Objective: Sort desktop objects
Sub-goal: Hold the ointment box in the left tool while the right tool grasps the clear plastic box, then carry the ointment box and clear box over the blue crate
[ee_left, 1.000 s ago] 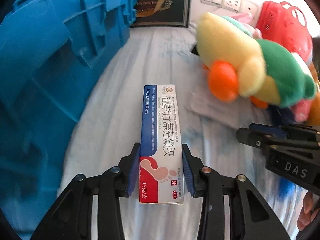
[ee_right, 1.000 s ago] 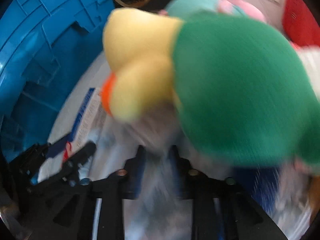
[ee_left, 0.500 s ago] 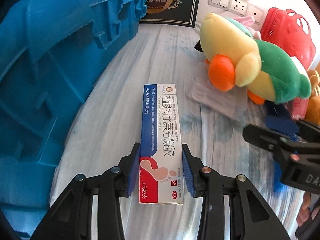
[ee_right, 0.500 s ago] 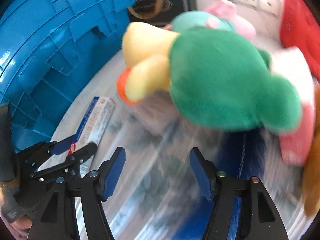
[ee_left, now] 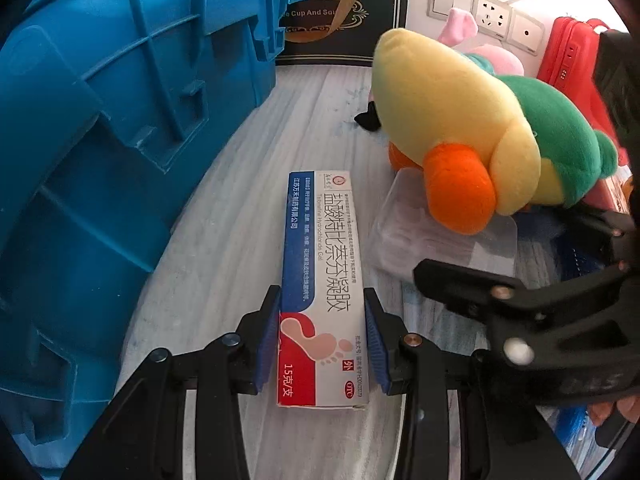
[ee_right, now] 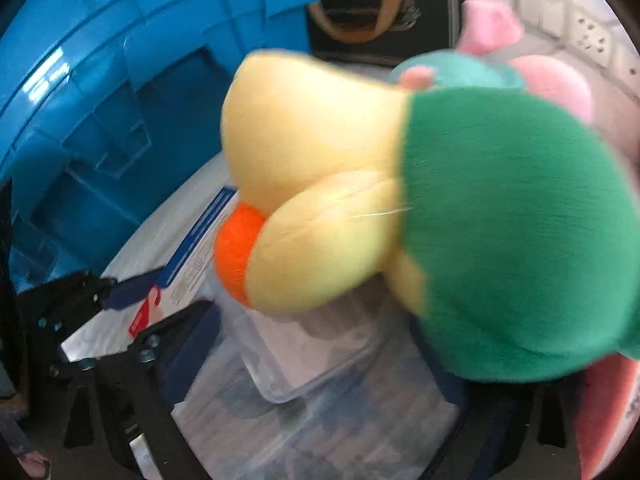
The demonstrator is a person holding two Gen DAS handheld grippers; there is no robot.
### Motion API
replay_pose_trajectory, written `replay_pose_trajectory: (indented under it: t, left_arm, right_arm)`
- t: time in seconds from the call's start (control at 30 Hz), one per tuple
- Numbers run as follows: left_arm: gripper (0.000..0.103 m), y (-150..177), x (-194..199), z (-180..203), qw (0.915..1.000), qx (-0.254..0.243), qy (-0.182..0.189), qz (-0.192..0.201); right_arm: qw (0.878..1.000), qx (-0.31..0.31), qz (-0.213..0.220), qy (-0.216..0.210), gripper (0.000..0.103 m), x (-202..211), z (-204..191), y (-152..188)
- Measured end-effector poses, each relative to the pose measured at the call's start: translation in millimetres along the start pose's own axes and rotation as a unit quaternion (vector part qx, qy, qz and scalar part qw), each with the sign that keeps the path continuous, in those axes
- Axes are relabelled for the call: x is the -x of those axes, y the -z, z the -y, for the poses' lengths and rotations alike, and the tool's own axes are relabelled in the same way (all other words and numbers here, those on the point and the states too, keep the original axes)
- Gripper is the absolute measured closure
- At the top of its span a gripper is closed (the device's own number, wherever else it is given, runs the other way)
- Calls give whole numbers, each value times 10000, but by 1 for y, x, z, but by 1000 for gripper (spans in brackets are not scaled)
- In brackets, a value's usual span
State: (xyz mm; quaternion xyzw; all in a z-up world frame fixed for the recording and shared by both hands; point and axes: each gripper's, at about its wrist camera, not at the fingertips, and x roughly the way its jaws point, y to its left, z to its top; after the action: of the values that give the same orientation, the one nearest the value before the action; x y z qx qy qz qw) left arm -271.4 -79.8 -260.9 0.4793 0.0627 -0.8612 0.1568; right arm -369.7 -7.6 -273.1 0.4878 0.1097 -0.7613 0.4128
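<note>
The left gripper (ee_left: 323, 334) grips the ointment box (ee_left: 322, 276); the right gripper's (ee_right: 320, 392) jaws stand wide apart near the plush duck (ee_right: 420, 216).

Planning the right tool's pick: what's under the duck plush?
A clear plastic box lies under the duck plush, its near end sticking out. Its far end is covered, and its contents can't be made out.

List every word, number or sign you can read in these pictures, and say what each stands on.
"Terbinafine Hydrochloride Gel": box, held by left gripper.
"15克/支": box, red end.
"OTC": box, red oval.
"Cup And Sou": dark sign, partly hidden.
Box's small Chinese print: too small.
Right wrist view: too blurred.
</note>
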Motion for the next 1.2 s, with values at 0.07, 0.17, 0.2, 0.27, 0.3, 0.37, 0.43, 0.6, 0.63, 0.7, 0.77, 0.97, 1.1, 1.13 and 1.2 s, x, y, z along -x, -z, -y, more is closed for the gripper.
replay_pose_trajectory:
  t: [0.07,0.17,0.2,0.27,0.3,0.37,0.43,0.6,0.63,0.7,0.77,0.97,1.1,1.13,1.2]
  left_arm:
    - [64,2,-1,1,10000,-55,-39,32]
    - [64,5,2,4,9999,-84,91,-52]
    - [64,9,6,5,9998,-105,139,-66]
    - [64,16,11,7,9997,-131,197,-106]
    - [64,20,16,8,9996,-146,234,-117]
    - [64,29,27,10,9993,-182,302,-122]
    - [64,36,43,13,9990,-238,379,-77]
    - [64,45,95,24,9968,-441,577,337]
    - [64,48,108,26,9961,-491,595,438]
    - [64,52,131,32,9940,-554,666,667]
    - [64,53,153,37,9914,-616,737,890]
    - [64,58,231,33,9796,-776,803,1673]
    - [64,52,277,20,9680,-857,849,2202]
    - [64,49,288,16,9651,-870,848,2320]
    - [64,44,306,8,9605,-872,819,2512]
  right_arm:
    - [9997,61,20,234,31,1,-5,2]
    - [9995,-116,-72,296,32,5,-8,9]
    - [9993,-200,-96,285,32,8,-9,14]
    - [9988,-358,-139,296,32,15,-10,25]
    - [9985,-444,-138,294,32,20,-11,31]
    - [9975,-594,-145,367,33,34,-13,45]
    - [9960,-753,-115,460,33,50,-15,59]
    - [9930,-935,194,702,35,101,-27,84]
    - [9922,-931,276,782,35,114,-31,89]
    - [9907,-915,425,912,35,142,-32,105]
    - [9884,-884,624,1062,35,182,-50,134]
    - [9751,-724,1475,1488,35,257,-89,124]
    - [9626,-551,2022,1716,35,298,-117,121]
    - [9585,-497,2158,1793,35,309,-127,119]
    - [9502,-406,2439,1897,35,328,-146,115]
